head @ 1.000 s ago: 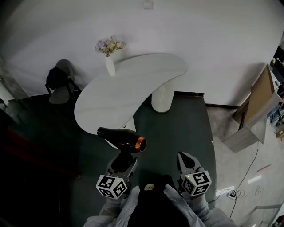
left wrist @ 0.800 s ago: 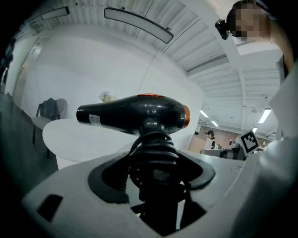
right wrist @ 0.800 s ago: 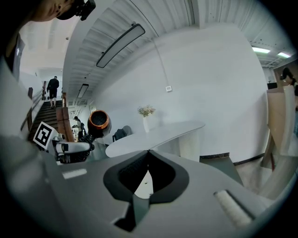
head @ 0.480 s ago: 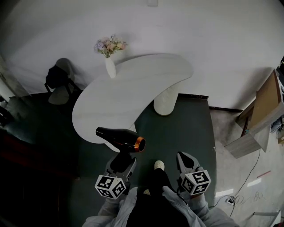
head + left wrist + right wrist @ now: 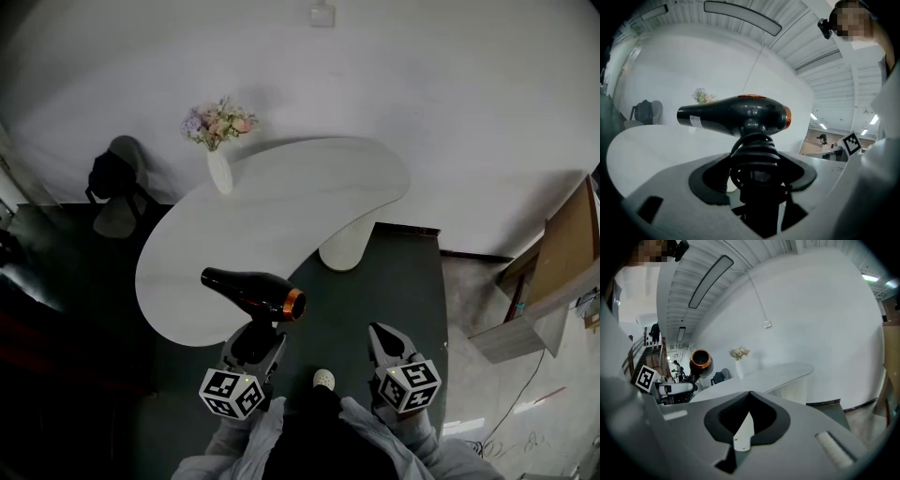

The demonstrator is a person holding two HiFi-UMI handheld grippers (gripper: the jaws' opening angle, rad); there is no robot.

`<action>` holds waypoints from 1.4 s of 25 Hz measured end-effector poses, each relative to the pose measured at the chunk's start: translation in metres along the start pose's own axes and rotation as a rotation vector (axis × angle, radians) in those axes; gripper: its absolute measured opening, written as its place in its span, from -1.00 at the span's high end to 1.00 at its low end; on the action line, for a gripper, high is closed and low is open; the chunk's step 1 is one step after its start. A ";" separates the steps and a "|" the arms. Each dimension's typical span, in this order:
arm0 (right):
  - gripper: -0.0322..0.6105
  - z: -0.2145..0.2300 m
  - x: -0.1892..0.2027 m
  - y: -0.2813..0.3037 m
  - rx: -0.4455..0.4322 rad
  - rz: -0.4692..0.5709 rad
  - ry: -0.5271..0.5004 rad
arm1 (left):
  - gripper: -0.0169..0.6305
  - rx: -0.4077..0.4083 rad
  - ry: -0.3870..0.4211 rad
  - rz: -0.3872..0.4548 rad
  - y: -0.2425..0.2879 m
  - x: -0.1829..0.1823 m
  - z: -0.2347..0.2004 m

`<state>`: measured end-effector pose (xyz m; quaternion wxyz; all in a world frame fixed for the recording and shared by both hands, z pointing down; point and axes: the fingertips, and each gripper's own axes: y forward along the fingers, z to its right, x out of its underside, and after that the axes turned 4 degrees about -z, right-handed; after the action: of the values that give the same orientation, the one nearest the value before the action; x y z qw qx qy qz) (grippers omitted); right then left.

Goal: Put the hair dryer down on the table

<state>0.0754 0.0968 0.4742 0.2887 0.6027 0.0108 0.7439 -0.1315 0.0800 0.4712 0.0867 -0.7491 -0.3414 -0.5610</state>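
The left tool (image 5: 253, 345) is clamped on the handle of the black hair dryer (image 5: 251, 292), with the dryer's cord (image 5: 753, 152) coiled round the handle right at the jaws. The dryer is carried upright on its handle, its barrel level and crosswise to the tool: the narrow dark nozzle points to the person's left and the end with the copper ring (image 5: 294, 304) to the right. It is held in the air and does not lie on anything. From the head view the nozzle end lies over the near edge of the white, curved tabletop (image 5: 281, 202), while the ringed end shows over the dark floor (image 5: 394, 281). The right tool (image 5: 384, 337) is held low beside the left one, well apart from the dryer, its jaws together with nothing between them. At the far left edge of the tabletop stands a white vase (image 5: 218, 172) of pale flowers (image 5: 216, 122). A ribbed white pedestal (image 5: 342, 253) carries the tabletop on the right. Off to the left of it, by the wall, is a chair (image 5: 112, 192) with something dark on it
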 end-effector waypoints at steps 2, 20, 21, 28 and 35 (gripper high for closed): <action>0.87 0.015 -0.010 0.015 -0.007 0.003 0.003 | 0.00 -0.008 -0.001 0.004 0.020 -0.007 -0.004; 0.87 0.079 -0.023 0.073 -0.057 -0.018 0.052 | 0.00 -0.038 -0.065 0.055 0.095 -0.028 -0.014; 0.87 0.080 -0.022 0.078 -0.058 -0.024 0.053 | 0.00 -0.038 -0.061 0.051 0.098 -0.028 -0.016; 0.87 0.092 -0.038 0.120 -0.070 -0.035 0.041 | 0.00 -0.043 -0.045 0.008 0.138 -0.031 -0.040; 0.87 0.121 -0.071 0.173 -0.086 -0.048 0.034 | 0.00 -0.028 -0.029 0.008 0.200 -0.062 -0.060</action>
<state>0.1203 -0.1193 0.5071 0.3317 0.5768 -0.0018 0.7465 -0.0649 -0.1265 0.4870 0.0734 -0.7598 -0.3317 -0.5544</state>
